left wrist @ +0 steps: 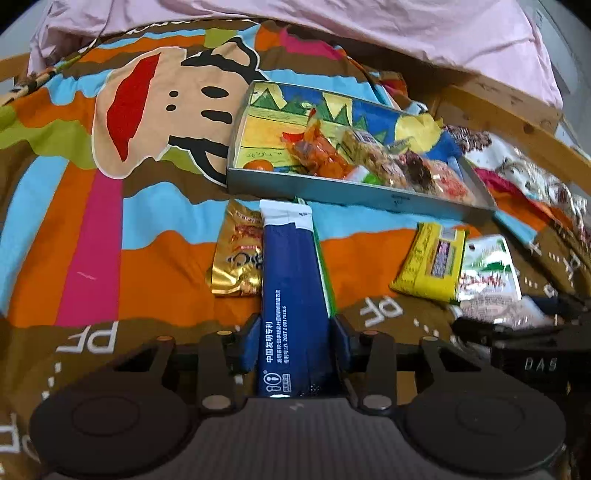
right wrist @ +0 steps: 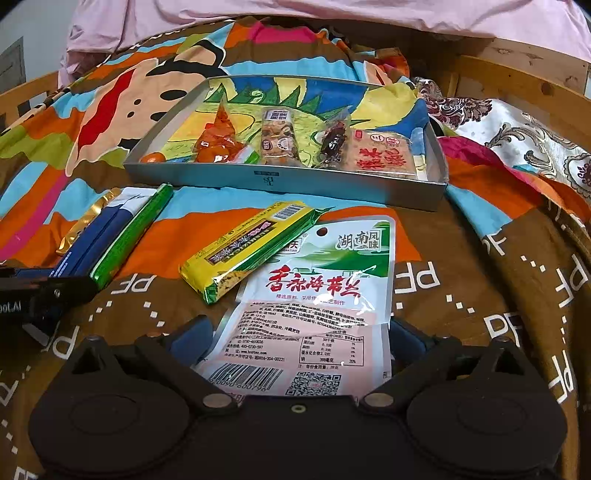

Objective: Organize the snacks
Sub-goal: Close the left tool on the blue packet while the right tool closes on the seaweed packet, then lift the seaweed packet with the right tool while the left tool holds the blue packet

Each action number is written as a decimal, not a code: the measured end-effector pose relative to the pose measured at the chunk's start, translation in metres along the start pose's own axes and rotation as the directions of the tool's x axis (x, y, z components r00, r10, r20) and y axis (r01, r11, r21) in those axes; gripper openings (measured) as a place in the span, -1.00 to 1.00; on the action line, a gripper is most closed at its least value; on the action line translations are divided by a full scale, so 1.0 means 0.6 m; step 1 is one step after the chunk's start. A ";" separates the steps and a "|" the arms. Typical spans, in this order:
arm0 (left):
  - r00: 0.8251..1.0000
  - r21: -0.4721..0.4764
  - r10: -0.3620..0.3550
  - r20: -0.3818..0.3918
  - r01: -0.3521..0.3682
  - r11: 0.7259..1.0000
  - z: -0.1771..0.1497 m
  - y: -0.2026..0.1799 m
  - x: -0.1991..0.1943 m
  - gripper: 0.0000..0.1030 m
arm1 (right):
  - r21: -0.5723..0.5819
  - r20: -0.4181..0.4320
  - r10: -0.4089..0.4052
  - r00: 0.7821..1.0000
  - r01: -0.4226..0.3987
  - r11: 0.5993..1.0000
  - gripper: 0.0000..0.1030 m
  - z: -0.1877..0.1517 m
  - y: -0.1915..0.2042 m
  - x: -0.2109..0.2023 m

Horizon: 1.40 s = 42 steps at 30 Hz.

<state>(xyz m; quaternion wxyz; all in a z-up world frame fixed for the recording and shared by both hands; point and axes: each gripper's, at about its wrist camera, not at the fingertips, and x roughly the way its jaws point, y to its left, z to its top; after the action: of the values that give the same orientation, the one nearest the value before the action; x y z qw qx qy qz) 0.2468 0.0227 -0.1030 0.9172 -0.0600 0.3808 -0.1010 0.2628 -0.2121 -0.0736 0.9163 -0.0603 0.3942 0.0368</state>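
My left gripper is shut on a long blue and green snack box, which also shows in the right wrist view. A gold packet lies beside it. My right gripper is open, its fingers either side of a white and green snack pouch lying on the bedspread. A yellow-green snack bar lies just left of the pouch, also seen in the left wrist view. A grey tray ahead holds several snacks, also in the left wrist view.
The colourful cartoon bedspread covers the bed. A pink sheet lies at the back. A wooden bed rail runs at the right, with patterned fabric beside the tray.
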 end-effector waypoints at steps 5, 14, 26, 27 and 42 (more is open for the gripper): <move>1.000 -0.001 0.002 -0.020 -0.002 1.000 -0.009 -0.006 -0.018 -0.15 | 0.016 -0.012 0.024 1.000 -0.023 1.000 0.68 -0.009 -0.012 -0.027; 0.996 -0.012 -0.020 -0.089 0.019 1.000 -0.033 -0.030 -0.046 -0.14 | 0.034 -0.030 0.080 0.996 -0.079 0.996 0.84 -0.023 -0.019 -0.055; 0.998 0.005 0.001 -0.069 0.000 1.000 -0.011 -0.038 -0.016 0.24 | -0.030 -0.018 -0.002 1.000 0.002 1.000 0.99 -0.012 0.013 -0.003; 0.998 0.017 0.005 -0.067 -0.004 1.000 -0.009 -0.041 -0.013 0.24 | -0.038 -0.014 -0.001 1.000 0.001 0.999 0.99 -0.014 0.013 -0.002; 0.994 0.001 -0.004 -0.109 0.005 1.000 -0.043 -0.057 -0.054 -0.17 | 0.042 -0.075 0.122 0.990 -0.119 0.992 0.56 -0.046 -0.032 -0.084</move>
<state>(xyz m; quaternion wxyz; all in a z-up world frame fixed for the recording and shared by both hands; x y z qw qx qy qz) 0.2012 -0.0042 -0.0925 0.8948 -0.0547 0.4300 -0.1064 0.2104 -0.2362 -0.0540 0.8974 -0.0208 0.4330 0.0823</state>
